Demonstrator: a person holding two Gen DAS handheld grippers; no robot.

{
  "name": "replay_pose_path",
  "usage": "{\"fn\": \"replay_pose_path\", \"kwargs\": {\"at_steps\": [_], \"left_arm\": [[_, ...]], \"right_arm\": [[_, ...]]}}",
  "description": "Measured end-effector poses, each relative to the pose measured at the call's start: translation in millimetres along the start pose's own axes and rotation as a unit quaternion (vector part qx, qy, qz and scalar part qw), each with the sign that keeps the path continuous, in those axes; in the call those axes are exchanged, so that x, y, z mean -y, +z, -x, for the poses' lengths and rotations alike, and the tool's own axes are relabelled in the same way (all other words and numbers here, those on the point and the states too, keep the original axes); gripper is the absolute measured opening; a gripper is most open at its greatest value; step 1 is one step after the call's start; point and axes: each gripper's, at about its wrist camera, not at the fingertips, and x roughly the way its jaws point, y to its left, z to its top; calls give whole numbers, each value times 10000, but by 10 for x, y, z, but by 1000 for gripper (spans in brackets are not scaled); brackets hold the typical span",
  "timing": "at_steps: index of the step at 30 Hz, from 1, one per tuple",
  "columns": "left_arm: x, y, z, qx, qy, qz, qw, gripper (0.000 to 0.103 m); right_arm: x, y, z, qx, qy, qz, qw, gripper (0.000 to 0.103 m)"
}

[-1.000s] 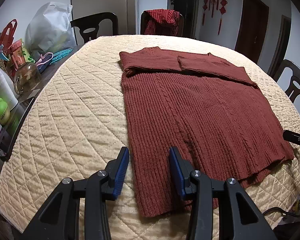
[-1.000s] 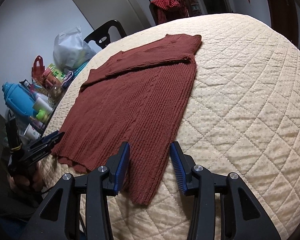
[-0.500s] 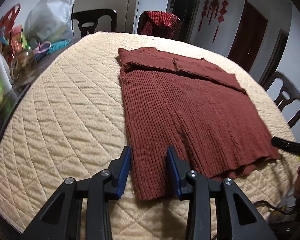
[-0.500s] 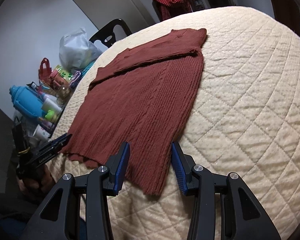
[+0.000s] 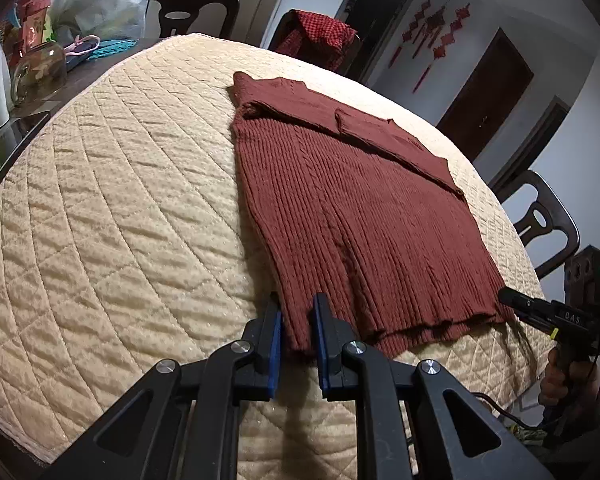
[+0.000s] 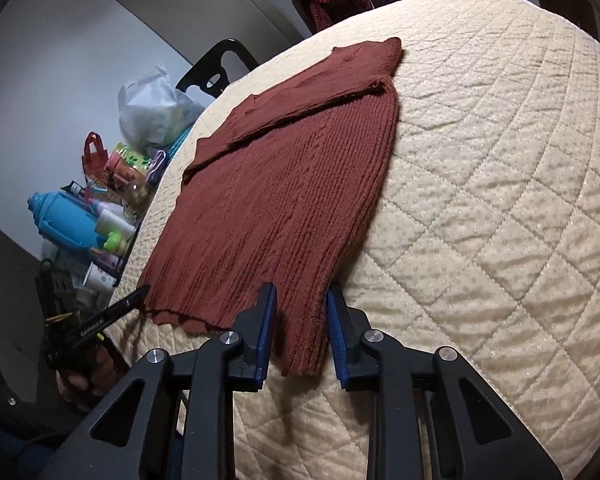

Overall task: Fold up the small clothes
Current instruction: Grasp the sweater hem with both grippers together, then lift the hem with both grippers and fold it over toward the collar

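Left wrist: left gripper [image 5: 296,322] astride near-left hem corner of sweater [image 5: 352,216]; jaws just been closing, now pinched on corner. Sweater flat on quilt [image 5: 112,216], sleeves folded across top, right gripper [image 5: 512,300] at far hem corner

Right wrist: right gripper [image 6: 302,320] jaws just been closing, hem corner of sweater [image 6: 292,184] between pads, small gaps visible, not yet clamped. Both corners nearly secured; likely hem-to-collar fold next
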Motion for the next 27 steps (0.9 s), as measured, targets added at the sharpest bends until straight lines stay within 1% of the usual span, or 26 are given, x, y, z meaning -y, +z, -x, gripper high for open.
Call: {"fn": "replay_pose_path", "kwargs": {"at_steps": [2, 3, 4, 5, 8, 13, 16, 19, 23, 27], "left_arm": [[15, 1, -9, 14, 14, -31, 10000, 16], [24, 6, -18, 26, -8, -47, 10000, 12], [23, 13, -33, 30, -6, -52, 10000, 8], [14, 22, -41, 35, -17, -32, 10000, 8], [-58, 59, 13, 125, -120, 89, 9998, 7], [-247, 130, 219, 456, -178, 292, 9984, 6], [-316, 146, 302, 579, -276, 393, 9972, 6], [-313, 155, 375, 703, -376, 400, 9960, 6], [-244, 242, 415, 850, -543, 355, 9943, 6], [-152, 469, 447, 1075, -636, 201, 9920, 6]], "right_arm": [[-7, -4, -6, -7, 0, 24, 10000, 26], [-11, -1, -18, -14, 25, 29, 10000, 24], [-11, 0, -32, -25, 28, 27, 10000, 11], [-14, 3, -52, -44, 38, 20, 10000, 7], [-17, -30, -11, 27, 136, 34, 9999, 7], [148, -27, 306, 429, 179, -178, 9988, 7], [160, -64, 380, 464, 262, -185, 9984, 7], [135, -95, 405, 469, 402, -173, 9979, 7], [76, -56, 458, 551, 629, -123, 9964, 7], [32, 119, 560, 794, 872, -102, 9930, 7]]}}
